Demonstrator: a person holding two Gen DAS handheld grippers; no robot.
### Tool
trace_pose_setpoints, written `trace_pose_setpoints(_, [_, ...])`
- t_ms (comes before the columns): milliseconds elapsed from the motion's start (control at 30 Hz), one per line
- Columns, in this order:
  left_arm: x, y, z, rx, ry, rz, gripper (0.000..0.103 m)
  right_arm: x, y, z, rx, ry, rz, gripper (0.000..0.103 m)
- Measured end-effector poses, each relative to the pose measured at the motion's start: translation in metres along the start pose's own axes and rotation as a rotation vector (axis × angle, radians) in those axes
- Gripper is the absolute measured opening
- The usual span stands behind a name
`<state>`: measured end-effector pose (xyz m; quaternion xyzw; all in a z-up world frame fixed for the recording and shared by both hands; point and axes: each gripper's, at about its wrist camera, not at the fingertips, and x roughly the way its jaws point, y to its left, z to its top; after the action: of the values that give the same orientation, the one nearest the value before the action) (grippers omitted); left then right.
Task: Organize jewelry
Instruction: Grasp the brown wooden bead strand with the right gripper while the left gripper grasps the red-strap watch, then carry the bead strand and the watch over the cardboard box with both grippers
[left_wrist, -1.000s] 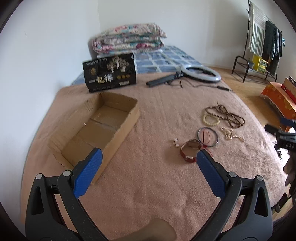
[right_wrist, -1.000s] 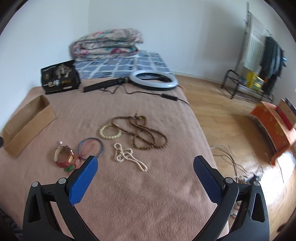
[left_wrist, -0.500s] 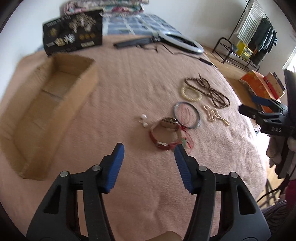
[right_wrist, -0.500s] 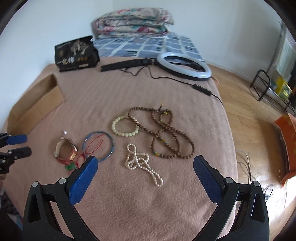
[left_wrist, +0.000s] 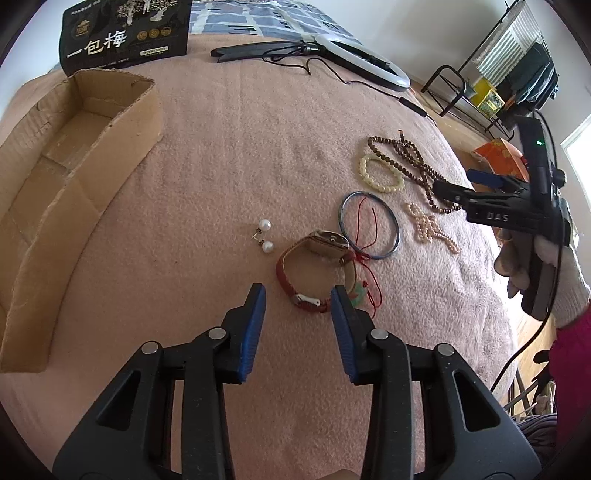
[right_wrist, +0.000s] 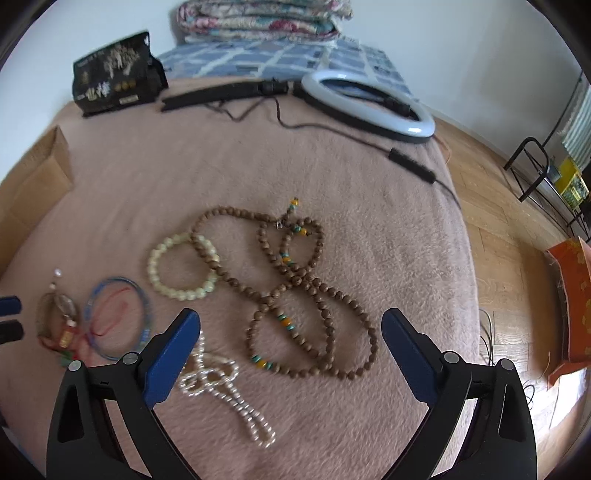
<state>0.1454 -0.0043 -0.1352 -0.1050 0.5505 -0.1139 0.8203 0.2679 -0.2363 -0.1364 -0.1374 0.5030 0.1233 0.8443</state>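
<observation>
Left gripper (left_wrist: 297, 295): jaws closing, nothing pinched yet, poised just short of the red-strapped watch (left_wrist: 314, 266), with the pearl earrings (left_wrist: 265, 236) beyond its left finger, the blue bangle (left_wrist: 369, 225) beyond its right, and the cardboard box (left_wrist: 74, 155) far to its left on the pink blanket (left_wrist: 240, 147). Right gripper (right_wrist: 291, 332): spread wide and empty above the brown bead necklace (right_wrist: 291, 291), pearl strand (right_wrist: 225, 387) by its left finger, pale bead bracelet (right_wrist: 181, 266) ahead-left.

Cardboard box (left_wrist: 74, 177) cut off at left edge; watch (right_wrist: 55, 317) & pearl strand (right_wrist: 221, 387) blurred, right wrist view.
</observation>
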Motion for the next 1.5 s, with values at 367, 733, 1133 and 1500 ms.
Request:
trace_pose_setpoints(367, [0.023, 0.006, 0.004, -0.027, 0.042, -0.019, 0.03, 0.035, -0.004, 0.01, -0.034, 0.036, 0.008, 0.086])
trace_pose_setpoints(733, [0.036, 0.015, 0.008, -0.052, 0.064, -0.024, 0.01, 0.045, -0.009, 0.008, 0.003, 0.015, 0.117, 0.039])
trace_pose_setpoints(1133, [0.016, 0.005, -0.002, 0.033, -0.002, 0.013, 0.005, 0.015, -0.013, 0.005, 0.086, -0.006, 0.151, 0.011])
trace_pose_setpoints(1500, [-0.04, 0.01, -0.004, 0.014, -0.106, -0.013, 0.005, -0.053, -0.004, 0.006, 0.143, -0.147, 0.167, 0.011])
